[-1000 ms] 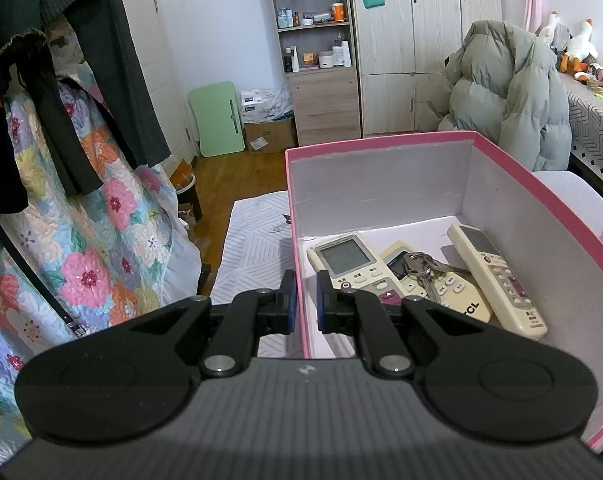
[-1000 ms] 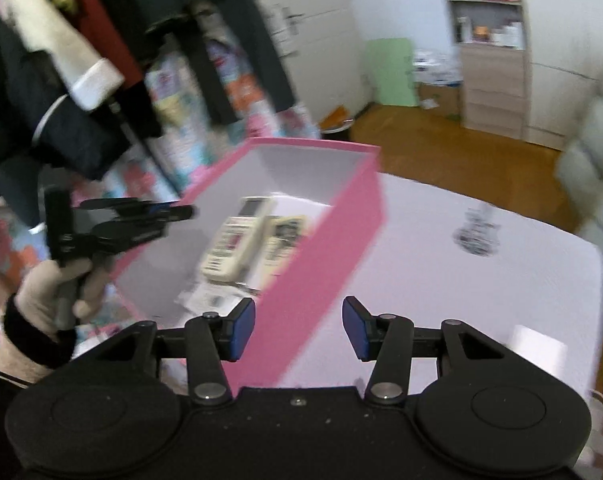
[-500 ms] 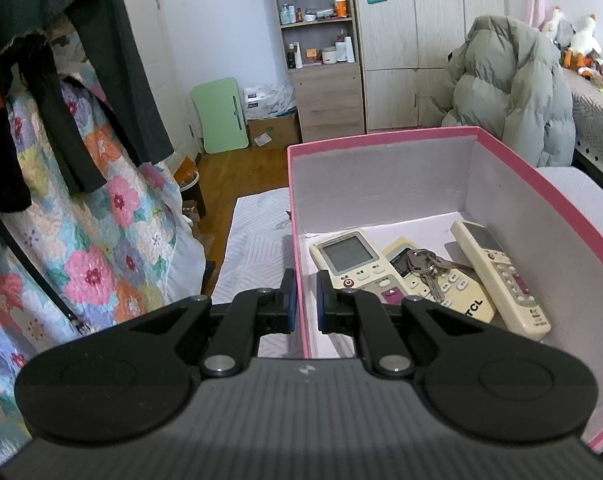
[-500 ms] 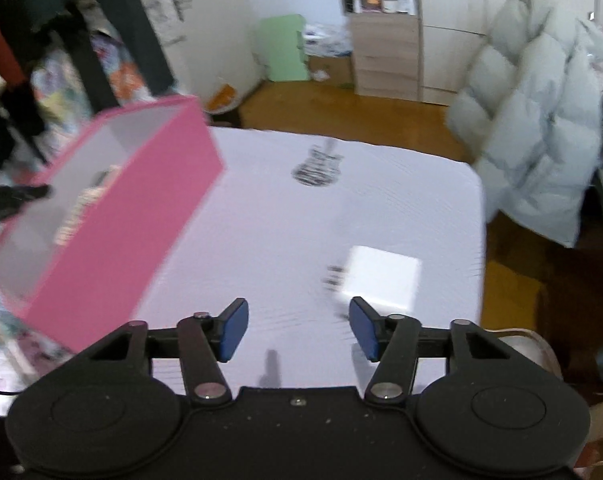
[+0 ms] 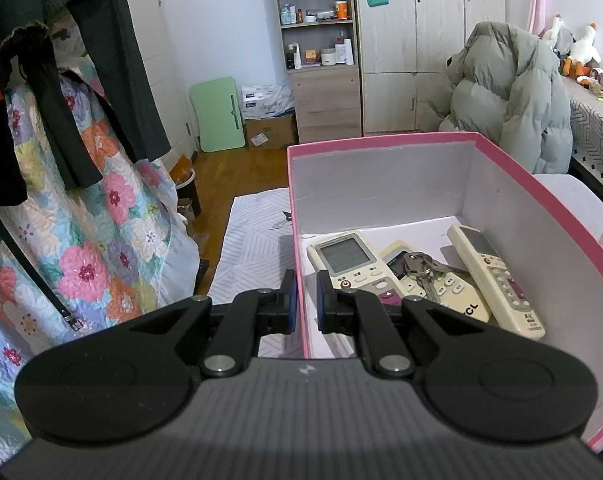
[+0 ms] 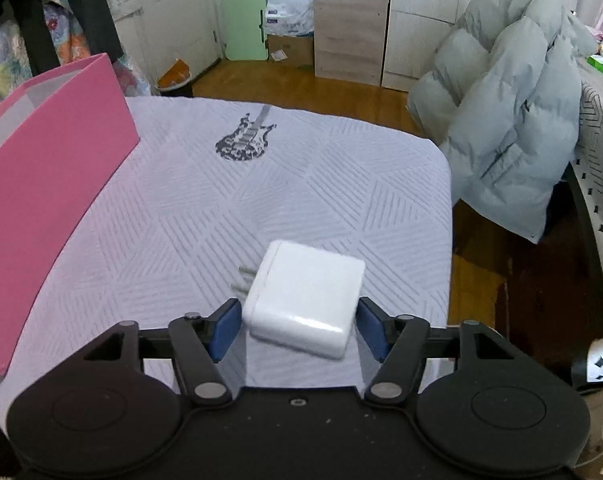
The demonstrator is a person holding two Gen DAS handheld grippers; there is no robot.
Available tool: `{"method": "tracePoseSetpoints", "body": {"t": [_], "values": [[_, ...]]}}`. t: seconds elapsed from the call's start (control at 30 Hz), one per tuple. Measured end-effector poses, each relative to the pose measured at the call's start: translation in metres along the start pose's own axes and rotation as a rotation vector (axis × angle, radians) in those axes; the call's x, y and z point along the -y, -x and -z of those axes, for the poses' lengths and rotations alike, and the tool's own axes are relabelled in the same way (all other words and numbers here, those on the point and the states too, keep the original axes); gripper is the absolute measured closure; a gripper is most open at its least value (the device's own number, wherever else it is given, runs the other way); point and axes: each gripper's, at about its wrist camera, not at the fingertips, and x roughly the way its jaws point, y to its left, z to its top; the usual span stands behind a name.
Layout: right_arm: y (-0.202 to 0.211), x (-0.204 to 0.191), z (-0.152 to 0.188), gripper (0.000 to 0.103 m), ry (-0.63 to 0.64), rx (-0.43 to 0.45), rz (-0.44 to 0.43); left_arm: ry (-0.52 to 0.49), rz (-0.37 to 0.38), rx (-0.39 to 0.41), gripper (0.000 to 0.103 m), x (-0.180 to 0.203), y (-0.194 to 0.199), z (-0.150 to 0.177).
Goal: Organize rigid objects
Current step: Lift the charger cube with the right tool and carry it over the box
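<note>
A pink box point(image 5: 381, 146) stands on the white-clothed table, and my left gripper point(image 5: 303, 302) is shut on its left wall. Inside lie three pale remotes, one with a screen point(image 5: 349, 264), a middle one point(image 5: 461, 300) and a long one point(image 5: 497, 280), with a bunch of keys point(image 5: 419, 268) on top of them. In the right wrist view the box point(image 6: 53, 160) is at the left. A white charger point(image 6: 305, 296), prongs to the left, lies flat between the fingers of my right gripper point(image 6: 297, 330). Those jaws are opening and the pads are not pressing on it.
A guitar print point(image 6: 245, 140) marks the tablecloth point(image 6: 181, 220) beyond the charger. A grey puffer jacket point(image 6: 501, 120) hangs over a chair past the table's right edge. A floral quilt point(image 5: 81, 240) and dark hanging clothes point(image 5: 101, 60) are left of the box.
My right gripper swung away from the pink box, rightward and down to the white charger, and its jaws spread wider around it. The left gripper kept its hold on the box wall.
</note>
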Motion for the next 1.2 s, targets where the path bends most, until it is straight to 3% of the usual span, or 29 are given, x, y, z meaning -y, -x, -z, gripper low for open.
{"method": "tracePoseSetpoints", "body": {"t": [0.13,0.4,0.6,0.87,1.03,1.2], "values": [[-0.004,0.010,0.001,0.031,-0.103,0.018,-0.043,-0.034,-0.025,0.007,0.096,0.006,0.002,0.001],[-0.006,0.008,-0.002,0.033,-0.113,0.030,-0.040,-0.007,-0.004,0.009,0.096,0.001,0.002,0.001],[-0.002,0.005,0.000,0.033,-0.155,0.024,-0.089,-0.007,-0.005,0.009,0.096,0.000,0.002,0.002],[0.020,-0.008,0.004,0.033,-0.309,0.025,-0.311,-0.025,-0.020,0.003,0.096,0.004,0.002,0.000],[0.048,-0.039,-0.006,0.033,-0.260,0.066,-0.428,-0.080,-0.047,-0.028,0.096,0.012,-0.001,-0.003],[0.073,-0.071,-0.022,0.033,-0.226,0.077,-0.590,-0.055,-0.021,-0.023,0.096,0.007,0.000,-0.002]]}}
